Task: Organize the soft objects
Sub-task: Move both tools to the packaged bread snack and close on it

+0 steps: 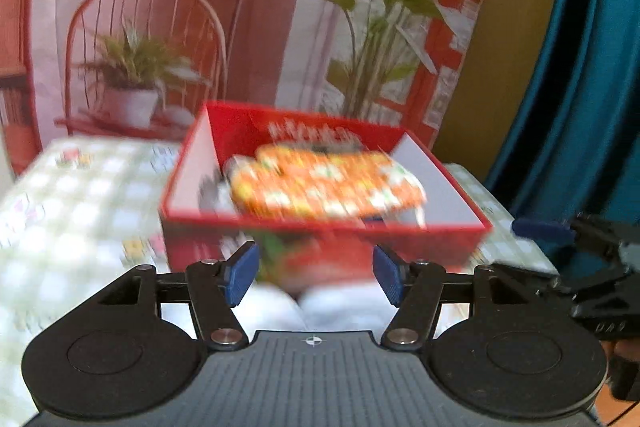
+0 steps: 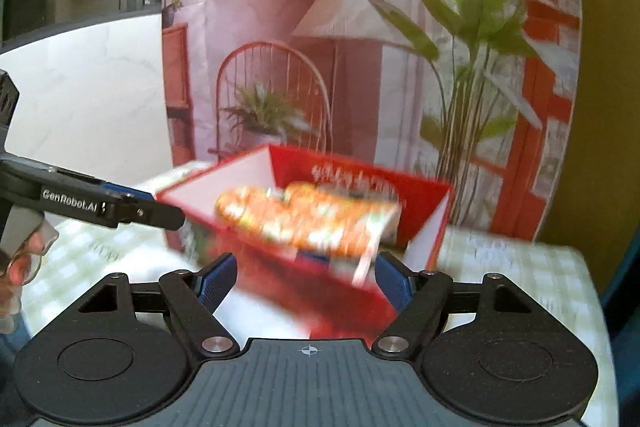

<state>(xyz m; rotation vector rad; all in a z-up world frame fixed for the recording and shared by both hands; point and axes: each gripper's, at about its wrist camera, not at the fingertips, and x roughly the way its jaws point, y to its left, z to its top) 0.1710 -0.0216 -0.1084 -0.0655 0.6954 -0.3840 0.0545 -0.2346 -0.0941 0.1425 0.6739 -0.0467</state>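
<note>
An open red box with white inner walls stands on the checked tablecloth. An orange, white-patterned soft pack lies inside it on top of other soft items, blurred. My left gripper is open and empty, just in front of the box's near wall. In the right wrist view the same box and orange pack show, with my right gripper open and empty in front of the box. The left gripper reaches in from the left there.
A printed backdrop with a chair, lamp and plants hangs behind the table. A teal curtain hangs at the right. A white soft item lies on the cloth just below the left gripper's fingers. The right gripper shows at the right edge.
</note>
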